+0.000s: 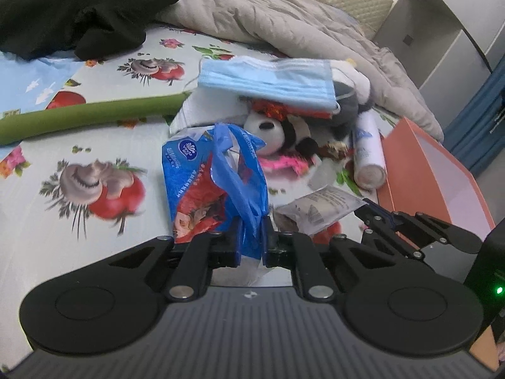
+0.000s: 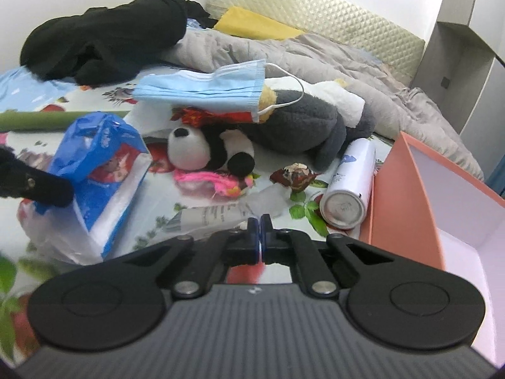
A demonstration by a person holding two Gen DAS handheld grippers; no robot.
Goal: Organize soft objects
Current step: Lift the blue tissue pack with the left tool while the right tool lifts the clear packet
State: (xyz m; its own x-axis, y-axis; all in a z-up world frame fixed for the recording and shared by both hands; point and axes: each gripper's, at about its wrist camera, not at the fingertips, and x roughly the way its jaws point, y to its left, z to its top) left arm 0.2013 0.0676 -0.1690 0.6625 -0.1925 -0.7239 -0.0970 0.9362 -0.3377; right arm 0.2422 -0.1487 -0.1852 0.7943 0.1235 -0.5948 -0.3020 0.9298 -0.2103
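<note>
My left gripper (image 1: 251, 237) is shut on the blue plastic wrapper of a tissue pack (image 1: 214, 177), which also shows in the right wrist view (image 2: 94, 164). My right gripper (image 2: 260, 237) is shut on the edge of a clear plastic packet (image 2: 214, 214), seen in the left wrist view (image 1: 318, 210). Behind them lie a panda plush (image 2: 208, 148), a grey plush (image 2: 300, 123), a blue face mask (image 2: 202, 87) and a pink fluffy item (image 2: 208, 180).
An open orange box (image 2: 410, 195) stands at the right. A white spray can (image 2: 350, 183) lies beside it. A grey quilt (image 2: 315, 60), black clothes (image 2: 104, 38) and a green roll (image 1: 88, 117) lie on the flowered bedsheet (image 1: 47, 237).
</note>
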